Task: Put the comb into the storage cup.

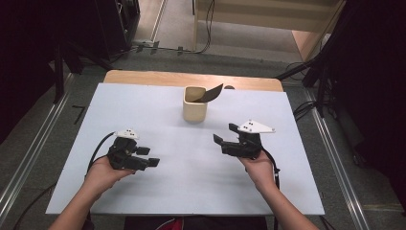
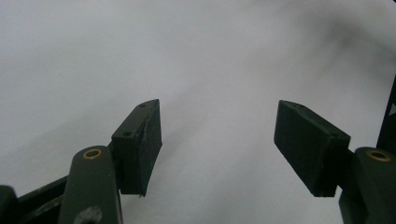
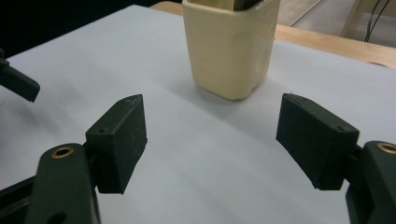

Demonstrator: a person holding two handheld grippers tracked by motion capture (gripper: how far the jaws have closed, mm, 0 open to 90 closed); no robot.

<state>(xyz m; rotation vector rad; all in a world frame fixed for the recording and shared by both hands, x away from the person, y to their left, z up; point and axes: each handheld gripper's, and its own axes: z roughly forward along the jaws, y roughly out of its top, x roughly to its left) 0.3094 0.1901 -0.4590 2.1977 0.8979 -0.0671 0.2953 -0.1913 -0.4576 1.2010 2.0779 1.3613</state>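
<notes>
Cream in colour and squarish with rounded corners, the cup [image 1: 195,109] stands upright toward the far middle of the table [image 1: 158,191] in the high view, with a dark flat piece [image 1: 210,93] leaning out of its mouth to the right. White table surface lies open on every side of it, and a strip of bare wood shows along the far edge behind it. We hold the left gripper [image 1: 153,156] near the front left, well apart from the cup, and the right gripper [image 1: 225,133] to the cup's front right, nearer to it but not touching.

From the left gripper view we see its fingers [image 2: 140,149] spread wide, with only plain white table between them; they grasp nothing.

From the right gripper view the cup [image 3: 231,51] stands ahead, just beyond the gap between the tips, its glossy wall lit and a soft shadow at its base. The right gripper's fingers [image 3: 119,140] are released and wide, clear of the cup, with open table beneath. A fingertip of the left gripper [image 3: 18,84] pokes in at the left edge.
</notes>
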